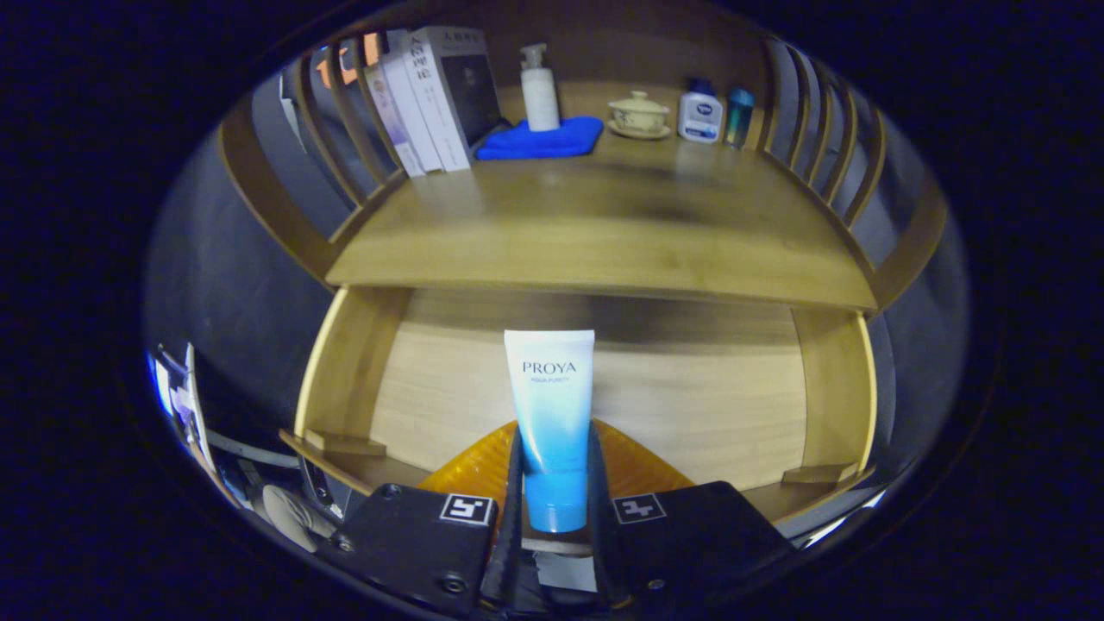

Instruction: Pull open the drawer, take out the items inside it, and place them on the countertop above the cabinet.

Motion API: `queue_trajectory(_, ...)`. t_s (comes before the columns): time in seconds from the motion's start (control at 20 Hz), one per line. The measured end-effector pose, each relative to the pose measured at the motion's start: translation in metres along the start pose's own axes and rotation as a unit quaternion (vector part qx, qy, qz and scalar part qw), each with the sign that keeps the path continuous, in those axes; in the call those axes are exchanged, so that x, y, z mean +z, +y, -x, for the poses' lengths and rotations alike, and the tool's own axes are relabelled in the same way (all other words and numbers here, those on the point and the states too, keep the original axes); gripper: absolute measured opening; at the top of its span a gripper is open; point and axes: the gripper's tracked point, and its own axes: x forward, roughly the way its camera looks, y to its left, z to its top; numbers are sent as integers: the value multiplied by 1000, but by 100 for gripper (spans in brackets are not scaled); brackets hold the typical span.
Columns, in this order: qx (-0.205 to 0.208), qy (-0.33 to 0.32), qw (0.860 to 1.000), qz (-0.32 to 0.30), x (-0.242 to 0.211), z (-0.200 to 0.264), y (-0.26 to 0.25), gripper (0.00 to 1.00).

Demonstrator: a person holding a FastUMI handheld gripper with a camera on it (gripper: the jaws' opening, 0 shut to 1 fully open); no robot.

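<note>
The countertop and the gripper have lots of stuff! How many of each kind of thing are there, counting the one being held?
Books: 4, standing at the back of the countertop
Bottles: 3, a pump bottle, a white bottle, a teal bottle
Cloth: 1
Lidded cup: 1
Tube: 1, clamped between the fingers of the gripper over the open drawer
Total: 10

We see the white-to-blue tube [550, 414] upright, cap down, pinched between the gripper [552, 483] fingers — above the open drawer [414, 379], whose pale wooden floor lies below the surface [604, 233].
</note>
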Motion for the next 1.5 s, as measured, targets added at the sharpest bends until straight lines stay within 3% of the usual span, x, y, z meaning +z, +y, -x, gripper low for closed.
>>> queue_trajectory(0.3, -17, -36, 999, -13, 66, 25, -5, 37)
queue_trajectory(0.75, -65, -18, 995, -74, 155, -27, -53, 37)
queue_trajectory(1.1, -83, 16, 993, -85, 160, -62, -70, 37)
queue_trajectory(1.5, -89, 2, 993, -77, 161, -59, -72, 51)
